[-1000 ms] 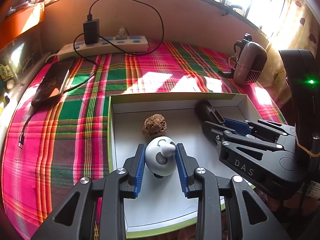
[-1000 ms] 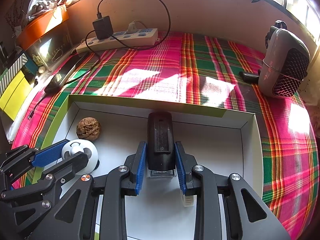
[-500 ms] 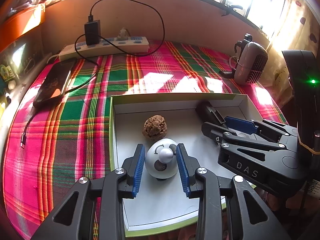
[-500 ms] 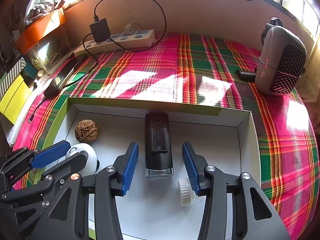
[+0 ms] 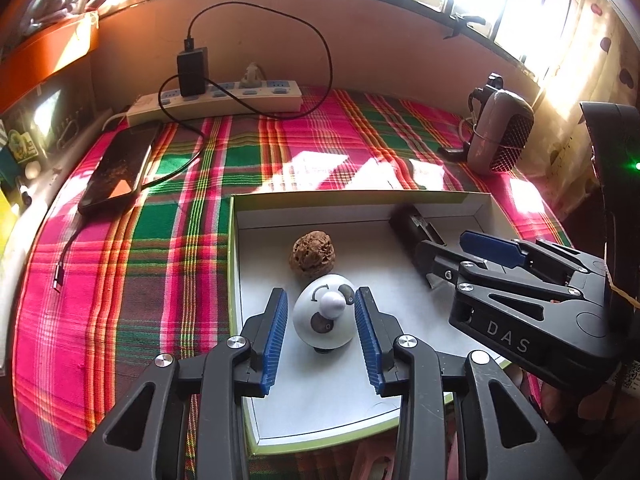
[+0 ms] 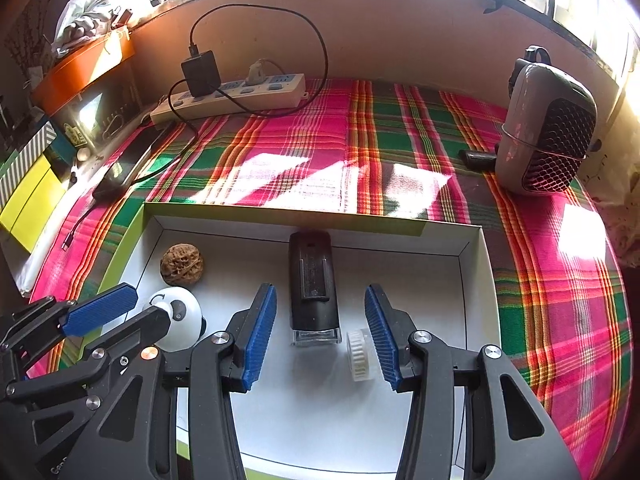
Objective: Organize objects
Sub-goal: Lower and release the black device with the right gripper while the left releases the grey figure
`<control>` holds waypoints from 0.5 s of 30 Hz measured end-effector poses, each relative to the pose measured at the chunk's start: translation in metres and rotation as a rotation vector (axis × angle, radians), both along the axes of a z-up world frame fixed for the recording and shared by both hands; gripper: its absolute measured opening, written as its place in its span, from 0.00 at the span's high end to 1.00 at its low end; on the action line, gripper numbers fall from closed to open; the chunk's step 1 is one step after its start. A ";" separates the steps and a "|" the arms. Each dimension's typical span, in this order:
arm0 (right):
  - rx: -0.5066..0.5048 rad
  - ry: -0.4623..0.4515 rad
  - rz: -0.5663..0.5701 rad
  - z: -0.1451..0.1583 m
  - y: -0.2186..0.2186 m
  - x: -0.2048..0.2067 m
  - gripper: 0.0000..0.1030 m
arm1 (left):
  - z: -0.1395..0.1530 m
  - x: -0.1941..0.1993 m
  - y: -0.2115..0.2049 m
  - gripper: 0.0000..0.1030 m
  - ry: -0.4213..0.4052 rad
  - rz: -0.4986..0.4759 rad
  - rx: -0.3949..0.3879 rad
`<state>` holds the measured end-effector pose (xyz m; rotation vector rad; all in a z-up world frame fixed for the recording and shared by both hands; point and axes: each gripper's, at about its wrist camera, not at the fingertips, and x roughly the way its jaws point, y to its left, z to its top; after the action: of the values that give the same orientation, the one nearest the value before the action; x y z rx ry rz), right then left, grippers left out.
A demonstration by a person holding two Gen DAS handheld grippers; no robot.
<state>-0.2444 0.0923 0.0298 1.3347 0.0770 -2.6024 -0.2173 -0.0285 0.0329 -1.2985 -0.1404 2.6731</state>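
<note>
A white box [image 5: 244, 264] with a green rim [image 6: 120, 256] lies on the plaid cloth. In it are a walnut [image 5: 313, 254] [image 6: 182, 264], a white panda-faced toy [image 5: 325, 316] [image 6: 180, 320], a black rectangular device [image 6: 314, 284] [image 5: 412, 228] and a small white gear [image 6: 359, 354]. My left gripper [image 5: 321, 336] is open around the toy, pads apart from it. My right gripper [image 6: 320, 336] is open, its fingers on either side of the black device's near end and the gear.
A power strip [image 5: 224, 98] with a black charger and cable lies at the back wall. A phone [image 5: 118, 168] lies at the left. A grey speaker-like device [image 6: 548, 128] stands at the right. An orange box [image 6: 84, 68] and clutter line the left edge.
Both grippers have opened. The left let go of the panda toy, the right let go of the black device. Both objects now rest in the box, and both grippers have drawn back slightly.
</note>
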 end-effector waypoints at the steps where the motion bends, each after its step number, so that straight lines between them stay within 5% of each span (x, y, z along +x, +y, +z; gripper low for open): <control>1: -0.002 0.004 0.001 0.001 0.000 0.002 0.54 | 0.001 0.002 0.000 0.68 0.001 0.003 -0.004; 15: -0.030 0.065 -0.017 0.022 0.016 0.039 0.54 | 0.018 0.035 0.001 0.68 0.045 0.026 -0.031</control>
<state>-0.2050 0.1081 0.0514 1.2460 0.0372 -2.6508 -0.1820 -0.0272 0.0505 -1.2520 -0.1112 2.7347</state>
